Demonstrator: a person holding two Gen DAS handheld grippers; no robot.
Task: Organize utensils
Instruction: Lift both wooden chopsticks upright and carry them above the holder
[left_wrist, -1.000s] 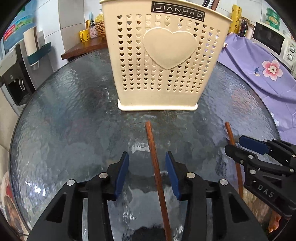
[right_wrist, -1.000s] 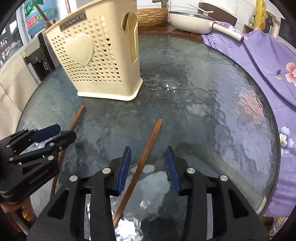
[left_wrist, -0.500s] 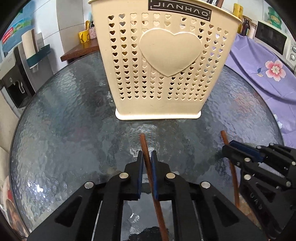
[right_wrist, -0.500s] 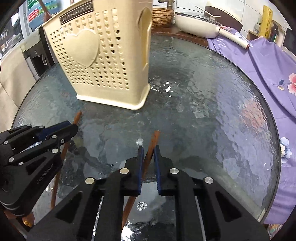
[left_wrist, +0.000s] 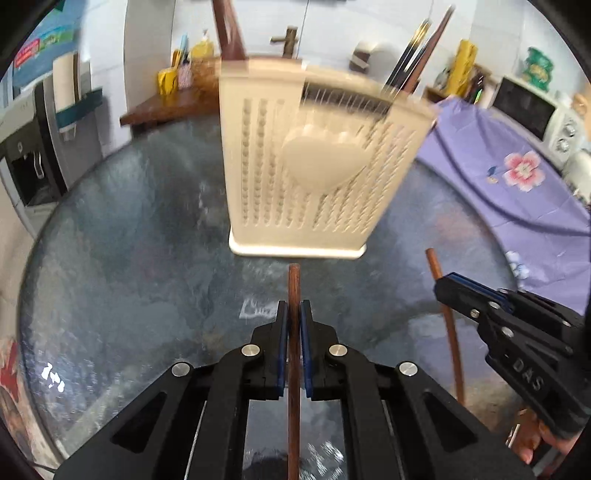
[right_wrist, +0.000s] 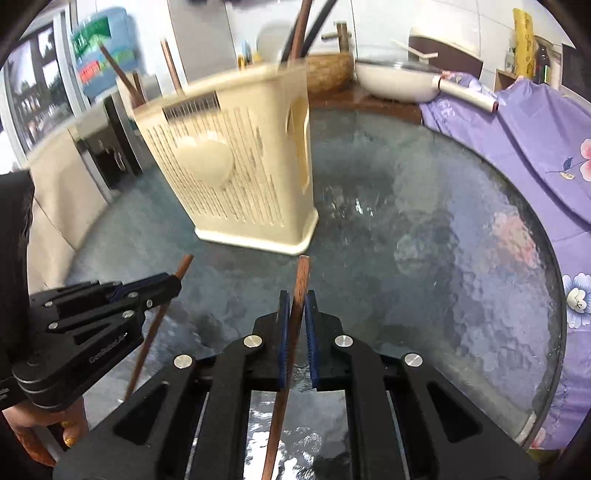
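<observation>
My left gripper (left_wrist: 294, 308) is shut on a brown wooden chopstick (left_wrist: 294, 284) whose tip sticks out past the blue pads, above the glass table. My right gripper (right_wrist: 295, 297) is shut on a second brown chopstick (right_wrist: 302, 275), also lifted. Each gripper shows in the other's view: the right gripper (left_wrist: 443, 286) with its chopstick (left_wrist: 434, 266) at the right, the left gripper (right_wrist: 173, 282) with its chopstick (right_wrist: 184, 263) at the left. A cream perforated utensil holder (left_wrist: 314, 173) with a heart stands just beyond both tips, with several chopsticks (left_wrist: 417, 48) standing in it. The holder (right_wrist: 236, 173) is blurred.
The round textured glass table (right_wrist: 424, 258) carries the holder. A purple floral cloth (left_wrist: 517, 173) lies to the right. A white pan (right_wrist: 399, 83) and a wooden basket (right_wrist: 328, 70) sit behind on a counter. A water dispenser (left_wrist: 33, 155) stands left. A person's hand (right_wrist: 55, 432) holds the left gripper.
Both grippers closed from open onto their chopsticks, then rose, lifting them off the glass. The holder now sits lower in both views and is motion-blurred.
</observation>
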